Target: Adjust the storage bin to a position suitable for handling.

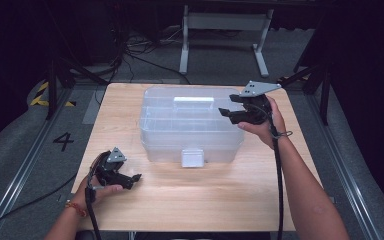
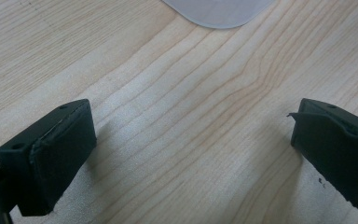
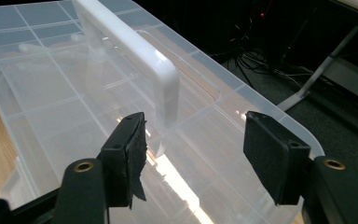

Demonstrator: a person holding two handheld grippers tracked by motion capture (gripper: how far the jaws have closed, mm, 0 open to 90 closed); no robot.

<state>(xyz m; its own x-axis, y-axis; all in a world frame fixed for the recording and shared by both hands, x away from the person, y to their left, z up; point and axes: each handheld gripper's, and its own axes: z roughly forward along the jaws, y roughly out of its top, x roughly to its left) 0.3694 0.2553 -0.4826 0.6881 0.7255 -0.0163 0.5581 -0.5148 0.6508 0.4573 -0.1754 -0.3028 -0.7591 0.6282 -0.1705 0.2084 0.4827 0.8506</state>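
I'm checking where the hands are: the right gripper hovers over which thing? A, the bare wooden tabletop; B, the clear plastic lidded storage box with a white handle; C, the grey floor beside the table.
B: the right gripper has its open jaws above the lid of the clear plastic storage box, near its white handle.

The box (image 1: 190, 125) sat on the desk (image 1: 190, 200), mid-width and nearer the far edge, its handle (image 1: 193, 99) on the lid toward the far side and its latch (image 1: 192, 157) facing the near edge. The left gripper (image 1: 136, 177) lay by the near left corner; the right gripper (image 1: 225, 112) hung over the box's right end.
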